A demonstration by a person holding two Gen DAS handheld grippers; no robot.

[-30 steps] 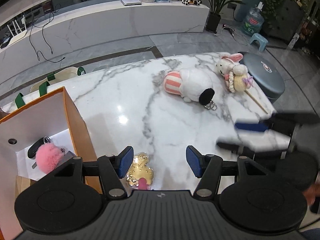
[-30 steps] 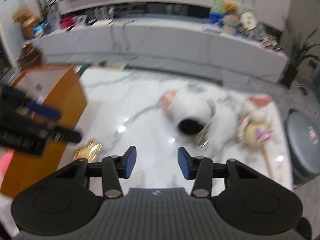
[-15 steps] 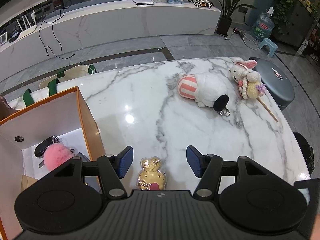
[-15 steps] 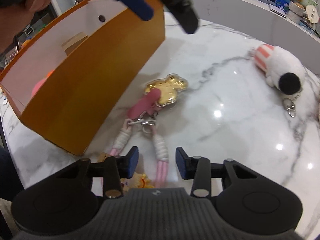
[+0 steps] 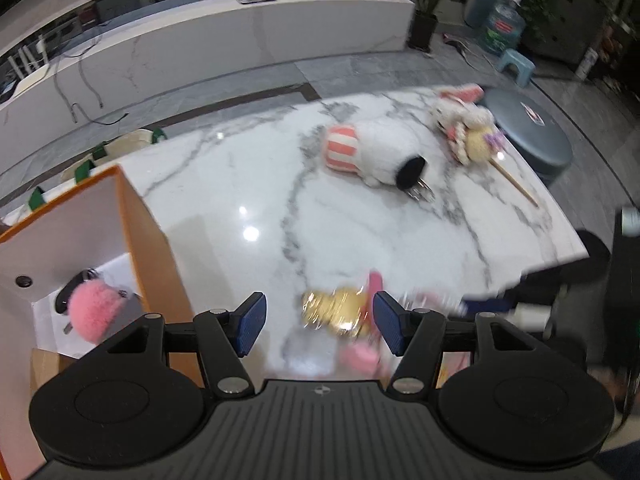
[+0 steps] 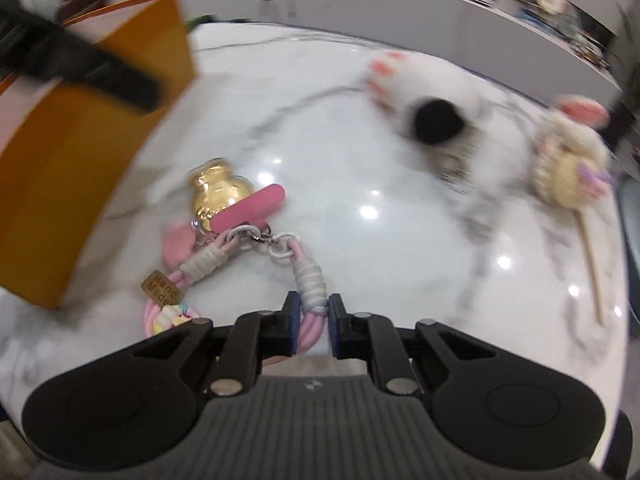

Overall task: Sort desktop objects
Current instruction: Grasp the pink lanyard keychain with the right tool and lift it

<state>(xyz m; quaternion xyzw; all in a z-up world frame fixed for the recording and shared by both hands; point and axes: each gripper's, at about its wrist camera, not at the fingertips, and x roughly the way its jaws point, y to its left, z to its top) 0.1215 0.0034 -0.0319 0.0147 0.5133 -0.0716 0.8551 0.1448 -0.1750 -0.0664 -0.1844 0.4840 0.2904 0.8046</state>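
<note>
The right tongs (image 6: 313,320) are clamped narrow on the pink cord strap (image 6: 312,326) of a keychain bundle lying on the white marble tabletop (image 6: 340,184). The strap is a loop of pale pink cord with two whitish wrapped bindings; one binding (image 6: 312,282) sits just ahead of the pads. A small brown tag (image 6: 161,289) reading "Hand Made" and a pastel bead cluster (image 6: 172,317) hang on the loop's other side. Metal clasps join the strap to a shiny gold bear-shaped charm (image 6: 214,190) with a flat pink tab (image 6: 249,208) lying across it.

This bundle lies just beside the orange box (image 6: 80,152), on the side facing the plush toys. The left tongs (image 5: 318,322) stand moderately wide with nothing between the pads, hovering over the gold charm, next to the box wall. Inside the box rests a pink pom-pom (image 5: 95,310). Well beyond the box lie a white plush with a striped cap (image 5: 372,154) and a small bunny on a stick (image 5: 468,132).
</note>
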